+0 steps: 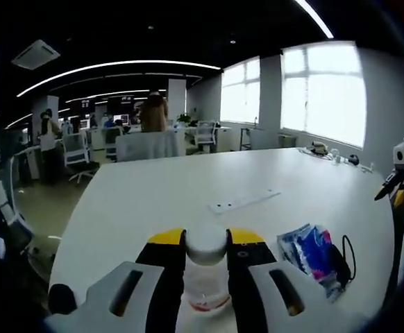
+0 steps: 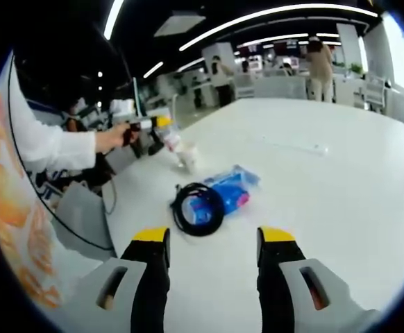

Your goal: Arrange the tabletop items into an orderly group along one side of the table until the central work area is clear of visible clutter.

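My left gripper (image 1: 207,239) is shut on a clear plastic bottle (image 1: 205,281) with a white cap, held between the yellow-tipped jaws. In the right gripper view that bottle (image 2: 186,157) hangs tilted just above the white table (image 2: 341,208), with the left gripper (image 2: 159,133) in a person's hand. A blue snack packet (image 2: 230,189) lies on the table under a black coiled cable (image 2: 196,208), just ahead of my open right gripper (image 2: 214,243). The packet (image 1: 307,251) and cable (image 1: 346,260) lie right of the bottle. The right gripper (image 1: 398,179) shows at the far right edge.
A white power strip (image 1: 245,201) lies flat further out on the table (image 1: 153,194); it appears again as the power strip (image 2: 293,146). Small items (image 1: 330,152) sit by the far window edge. Office chairs, desks and people stand beyond the table.
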